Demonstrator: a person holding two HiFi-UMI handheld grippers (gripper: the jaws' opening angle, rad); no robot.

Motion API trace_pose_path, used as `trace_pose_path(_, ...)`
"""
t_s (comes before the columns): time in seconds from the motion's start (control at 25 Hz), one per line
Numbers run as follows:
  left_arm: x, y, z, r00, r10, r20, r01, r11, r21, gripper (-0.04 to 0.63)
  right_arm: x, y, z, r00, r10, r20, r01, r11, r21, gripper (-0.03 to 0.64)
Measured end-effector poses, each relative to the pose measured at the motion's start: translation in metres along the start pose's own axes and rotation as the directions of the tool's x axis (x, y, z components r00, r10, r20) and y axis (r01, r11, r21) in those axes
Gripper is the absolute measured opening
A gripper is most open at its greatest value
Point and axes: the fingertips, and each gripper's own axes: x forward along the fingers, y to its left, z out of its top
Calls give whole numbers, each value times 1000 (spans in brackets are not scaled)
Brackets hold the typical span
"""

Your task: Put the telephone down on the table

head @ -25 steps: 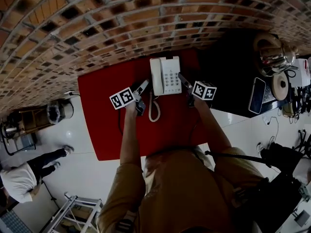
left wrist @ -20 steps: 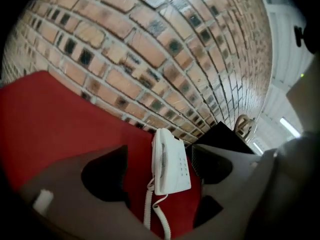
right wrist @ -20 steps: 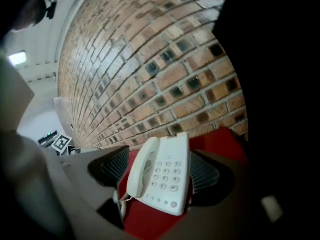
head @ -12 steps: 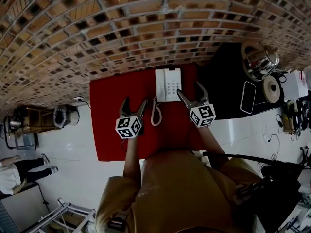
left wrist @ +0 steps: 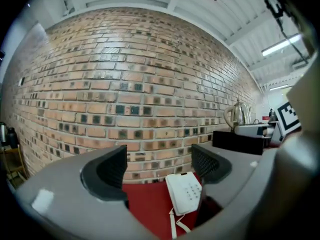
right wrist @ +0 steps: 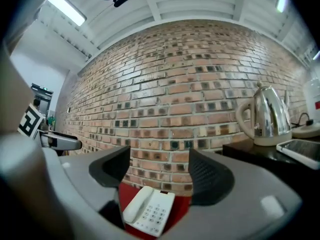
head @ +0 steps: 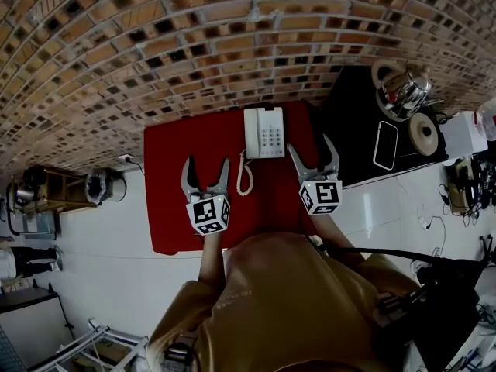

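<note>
The white telephone [head: 264, 132] lies flat on the red table [head: 174, 177] near the brick wall, handset in its cradle and its coiled cord [head: 244, 178] trailing towards me. My left gripper [head: 207, 167] hovers to the near left of it, open and empty. My right gripper [head: 312, 147] hovers to the near right, its jaws closing with nothing between them. Neither gripper touches the telephone. In the left gripper view the telephone [left wrist: 184, 192] shows low between the jaws of the left gripper [left wrist: 159, 166]. In the right gripper view the telephone [right wrist: 148, 211] lies below the right gripper [right wrist: 159, 171].
A black counter [head: 353, 138] adjoins the red table on the right, bearing a steel kettle [head: 403, 90], a round base [head: 425, 130] and a flat phone [head: 385, 145]. The brick wall [head: 194, 45] stands just behind. A person's legs [head: 23, 253] show on the white floor at far left.
Both grippers have pulled back from the telephone's sides towards me, risen and rolled so their marker cubes face up. The telephone has stayed flat on the red table.
</note>
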Motion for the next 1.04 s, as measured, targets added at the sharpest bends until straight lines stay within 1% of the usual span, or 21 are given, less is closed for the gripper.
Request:
trace_pose_path(0.08, -3, -1, 0, 1000, 9, 8, -9, 1000, -7, 387, -6, 7, -2, 1000, 12, -15, -12, 1000, 4, 356)
trace_pose_path(0.16, -5, -5, -3, 1000, 1, 7, -1, 1000, -31, 387, -11, 11, -6, 999, 22, -26, -22, 1000, -3, 356)
trace_pose_path(0.24, -8, -7, -6, 1000, -2, 6, 2, 999, -36, 387, -16, 13, -9, 999, 25, -31, -25, 1000, -5, 354)
trace_pose_path(0.32, -12, -9, -7, 1000, -1, 4, 1, 1000, -28, 387, -19, 12, -11, 999, 22, -34, -22, 1000, 2, 354)
trace_pose_path(0.48, -24, -16, 0, 1000, 2, 19, -3, 999, 38, 387, -25, 7, -4, 1000, 23, -20, -23, 999, 33, 354)
trace_pose_path(0.52, -28, -17, 3, 1000, 2, 28, -3, 999, 43, 387, -26, 8, -2, 1000, 27, -15, -26, 999, 43, 354)
trace_pose_path(0.64, -34, -13, 7, 999, 9, 39, -11, 999, 32, 387, -28, 14, 0, 999, 36, -10, -35, 998, 53, 354)
trace_pose_path(0.84, -39, -7, 6, 999, 29, 39, -30, 999, 31, 387, -30, 26, 1, 998, 57, -7, -57, 998, 29, 354)
trace_pose_path(1.04, -41, -7, 7, 998, 33, 48, -35, 999, 32, 387, -31, 24, -4, 999, 37, -39, -36, 999, 24, 354)
